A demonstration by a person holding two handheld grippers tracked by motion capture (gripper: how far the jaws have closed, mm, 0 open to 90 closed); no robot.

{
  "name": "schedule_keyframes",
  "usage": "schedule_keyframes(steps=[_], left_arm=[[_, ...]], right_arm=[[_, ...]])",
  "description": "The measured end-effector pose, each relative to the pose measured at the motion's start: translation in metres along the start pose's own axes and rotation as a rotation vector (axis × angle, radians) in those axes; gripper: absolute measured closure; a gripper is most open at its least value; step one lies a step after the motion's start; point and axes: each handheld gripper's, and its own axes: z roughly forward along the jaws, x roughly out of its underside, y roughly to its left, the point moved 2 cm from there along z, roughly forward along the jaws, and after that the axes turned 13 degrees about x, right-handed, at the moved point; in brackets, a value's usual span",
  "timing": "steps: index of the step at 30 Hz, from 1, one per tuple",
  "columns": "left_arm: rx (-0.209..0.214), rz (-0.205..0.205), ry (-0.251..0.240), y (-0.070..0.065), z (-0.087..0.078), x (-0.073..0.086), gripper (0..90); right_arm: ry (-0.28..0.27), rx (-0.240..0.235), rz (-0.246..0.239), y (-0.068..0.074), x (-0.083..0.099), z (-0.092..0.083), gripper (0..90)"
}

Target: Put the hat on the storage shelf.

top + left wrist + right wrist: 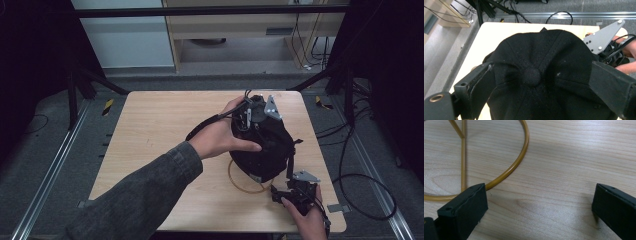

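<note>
Left gripper [541, 82] jaws apart, straddling the cap [541, 60], seemingly not pressing. Right gripper [539, 212] jaws apart, beside the ring [521, 157].

Camera set: one fixed overhead, two claw-mounted.

High view: above the near edge, facing forward and down, whole bench [150, 130] at a distance. Left gripper view: close above the black cap [534, 75], facing back toward the near edge. Right gripper view: low, very near the wood. Shared: cap, gold wire ring [521, 162], bench top.
</note>
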Motion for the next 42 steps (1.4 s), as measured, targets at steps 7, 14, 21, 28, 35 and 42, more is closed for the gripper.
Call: schedule_keyframes(steps=[7,14,21,28,35,42], left_arm=[[0.01,0.009,-0.027,-0.003,-0.003,0.007,5.1],[0.0,-0.002,-0.098,-0.006,-0.007,0.016,5.1],[0.007,-0.015,-0.137,-0.016,-0.01,0.023,5.0],[-0.01,-0.036,-0.191,-0.023,-0.015,0.032,5.9],[-0.02,-0.077,-0.221,-0.028,-0.032,0.055,5.3],[-0.054,-0.103,-0.221,-0.03,-0.049,0.081,5.1]], right_arm=[[0.002,-0.004,-0.002,0.0,-0.001,0.0,0.4],[0.005,-0.001,0.003,0.001,-0.001,0.001,0.4],[0.007,-0.001,0.002,0.001,-0.001,0.001,0.4],[0.006,-0.002,0.003,0.001,-0.001,0.001,0.4],[0.007,-0.001,0.007,0.002,-0.001,0.0,0.4],[0.007,-0.002,0.006,0.003,0.0,-0.001,0.4]])
